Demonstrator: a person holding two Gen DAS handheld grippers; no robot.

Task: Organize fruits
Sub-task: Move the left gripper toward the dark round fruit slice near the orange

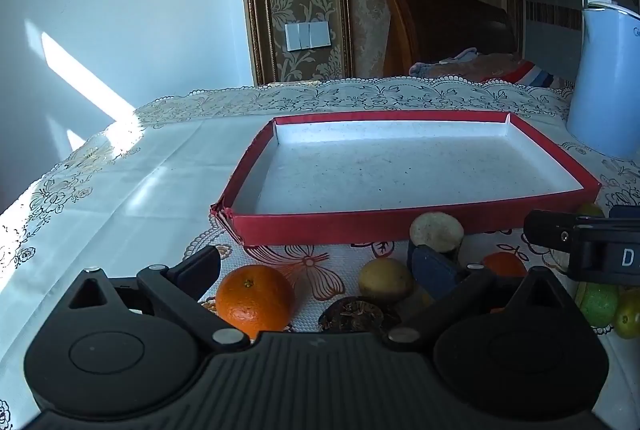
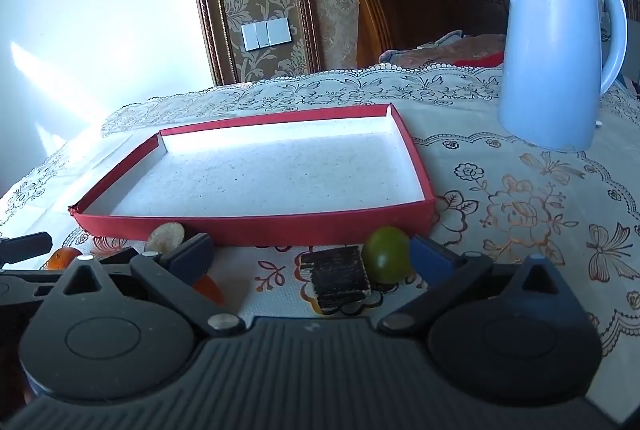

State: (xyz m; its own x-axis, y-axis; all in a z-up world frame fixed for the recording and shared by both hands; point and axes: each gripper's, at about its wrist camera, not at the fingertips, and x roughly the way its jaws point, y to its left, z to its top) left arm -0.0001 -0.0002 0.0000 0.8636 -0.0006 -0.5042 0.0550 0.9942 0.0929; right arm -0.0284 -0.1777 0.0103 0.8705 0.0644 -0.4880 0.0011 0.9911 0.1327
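Note:
A shallow red box (image 1: 360,226) with a white, bare floor lies on the patterned tablecloth; its front wall (image 2: 256,228) also shows in the right wrist view. In front of it lie several fruits: an orange (image 1: 255,300), a yellowish fruit (image 1: 385,280), a pale round one (image 1: 436,231), a dark shrivelled one (image 1: 356,314). My left gripper (image 1: 316,266) is open above them, touching none. My right gripper (image 2: 312,258) is open too, over a dark block-like piece (image 2: 336,280), with a green fruit (image 2: 387,254) by its right finger.
A light blue electric kettle (image 2: 556,54) stands on the cloth behind and to the right of the box. More green fruits (image 1: 600,304) lie at the far right of the left view. A wooden headboard and a wall are beyond the table.

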